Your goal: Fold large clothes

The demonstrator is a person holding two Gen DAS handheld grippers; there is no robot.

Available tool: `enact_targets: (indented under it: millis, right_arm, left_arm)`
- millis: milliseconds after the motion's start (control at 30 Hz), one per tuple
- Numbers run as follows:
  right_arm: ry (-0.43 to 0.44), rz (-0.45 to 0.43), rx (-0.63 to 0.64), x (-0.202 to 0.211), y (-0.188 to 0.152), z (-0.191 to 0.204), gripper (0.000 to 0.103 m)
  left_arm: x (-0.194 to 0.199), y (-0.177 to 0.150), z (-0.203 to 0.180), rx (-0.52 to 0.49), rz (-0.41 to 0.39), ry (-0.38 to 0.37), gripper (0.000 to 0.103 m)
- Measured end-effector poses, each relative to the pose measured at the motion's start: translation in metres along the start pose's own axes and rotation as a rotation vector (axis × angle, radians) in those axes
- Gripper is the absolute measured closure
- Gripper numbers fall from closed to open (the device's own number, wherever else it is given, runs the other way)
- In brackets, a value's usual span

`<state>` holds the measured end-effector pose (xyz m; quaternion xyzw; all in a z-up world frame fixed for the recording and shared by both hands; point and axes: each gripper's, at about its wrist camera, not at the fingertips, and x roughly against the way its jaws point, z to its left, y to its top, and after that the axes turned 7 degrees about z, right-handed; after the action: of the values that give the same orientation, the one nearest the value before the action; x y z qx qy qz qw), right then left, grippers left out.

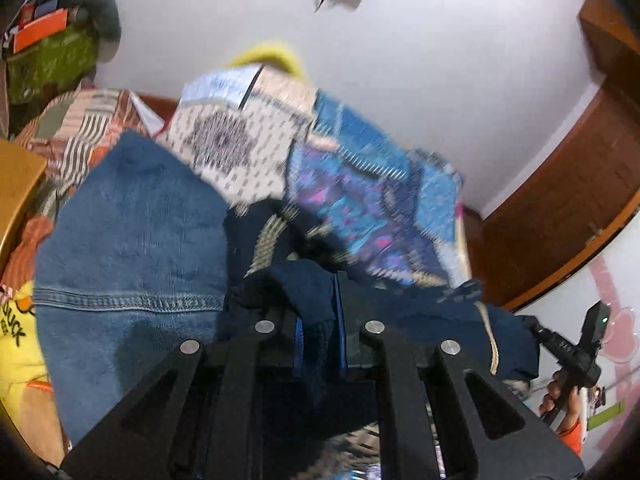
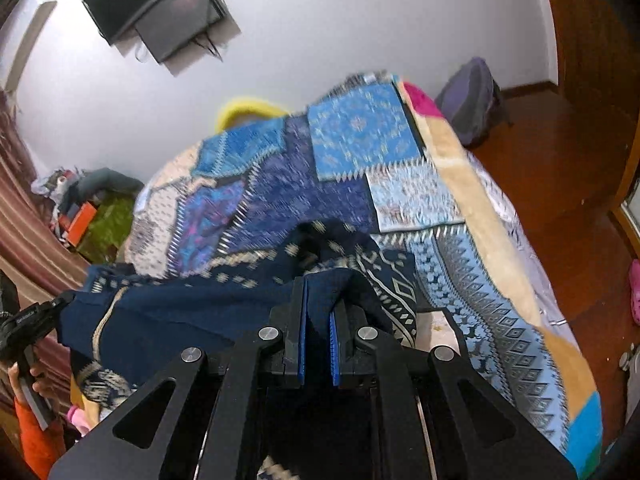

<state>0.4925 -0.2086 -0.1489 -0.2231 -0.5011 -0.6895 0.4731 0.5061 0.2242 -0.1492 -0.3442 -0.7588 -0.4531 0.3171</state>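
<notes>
With both tongs pinching its edge, the navy patterned garment (image 2: 224, 316) hangs stretched between them over the patchwork bedspread (image 2: 404, 152). My left tongs (image 1: 318, 320) and right tongs (image 2: 318, 312) are each clamped narrow on cloth. I judge I'm mid-fold, carrying the edge across; next I need to lay it flat ahead. Left of my left tongs, beyond the blue jeans (image 1: 132, 248), yellow fabric (image 1: 16, 340) reads "DUCK".

Bed quilt (image 1: 360, 200) motion-blurred
</notes>
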Motion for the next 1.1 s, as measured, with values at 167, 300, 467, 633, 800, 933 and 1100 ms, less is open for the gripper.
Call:
enact_targets:
  millis: [167, 300, 467, 633, 800, 933, 1100]
  right_arm:
    - [-0.001, 0.054, -0.021, -0.021, -0.003, -0.011, 0.095]
    - [0.013, 0.074, -0.037, -0.010, -0.005, -0.012, 0.094]
    - [-0.040, 0.070, 0.023, 0.015, -0.010, 0.004, 0.091]
    - [-0.124, 0.034, 0.205, 0.040, -0.025, 0.033, 0.088]
    - [-0.113, 0.007, 0.327, 0.060, -0.047, 0.056, 0.076]
    - [-0.094, 0.027, 0.368, 0.060, -0.061, 0.069, 0.071]
    - [-0.076, 0.071, 0.400, 0.053, -0.072, 0.079, 0.071]
  left_arm:
    - [-0.024, -0.010, 0.002, -0.046, 0.025, 0.063, 0.090]
    - [-0.014, -0.014, -0.004, -0.074, 0.038, 0.076, 0.088]
    - [0.007, -0.022, -0.017, -0.130, 0.050, 0.097, 0.086]
    - [0.030, -0.038, -0.037, -0.213, 0.035, 0.119, 0.084]
    - [0.045, -0.049, -0.056, -0.279, 0.020, 0.149, 0.082]
    - [0.054, -0.051, -0.062, -0.288, 0.011, 0.148, 0.080]
    - [0.072, -0.047, -0.064, -0.270, -0.056, 0.171, 0.052]
